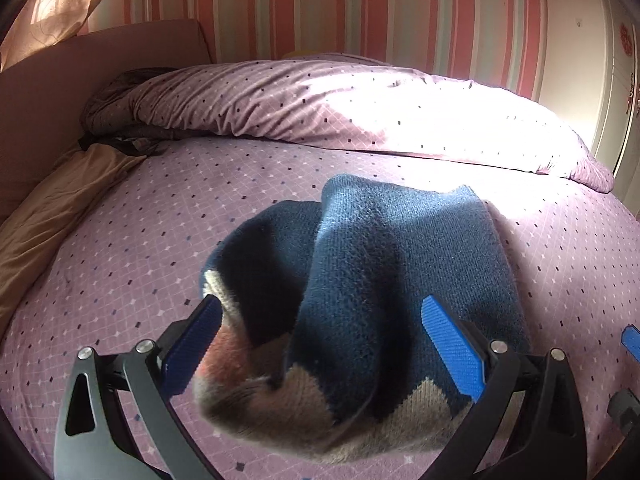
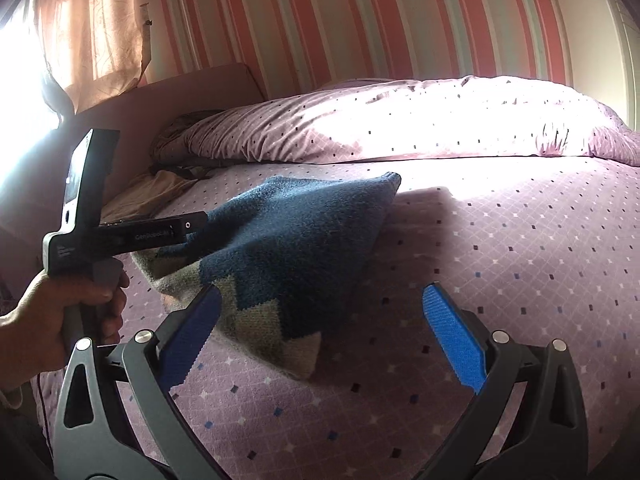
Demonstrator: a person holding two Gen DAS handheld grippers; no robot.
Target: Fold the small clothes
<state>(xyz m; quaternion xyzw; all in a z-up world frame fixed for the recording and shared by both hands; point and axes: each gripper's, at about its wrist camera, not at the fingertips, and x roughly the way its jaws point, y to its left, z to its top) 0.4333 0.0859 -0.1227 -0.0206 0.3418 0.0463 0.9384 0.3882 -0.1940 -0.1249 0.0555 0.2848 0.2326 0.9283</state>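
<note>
My right gripper [image 2: 320,336] is wide open and holds nothing. The blue sweater [image 2: 296,240] lies on the bed [image 2: 520,264], up and left of it. My left gripper [image 1: 320,344] is nearer, its 2 fingers spread around the sweater.

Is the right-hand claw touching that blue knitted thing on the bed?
Apart. In the right wrist view the right gripper stands open, nothing between its pads, bedsheet showing; the knit garment lies beyond.

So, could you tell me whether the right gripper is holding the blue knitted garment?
No, the right gripper stands wide open with only purple bedsheet between its fingers, and the blue knitted garment lies beside it.
</note>
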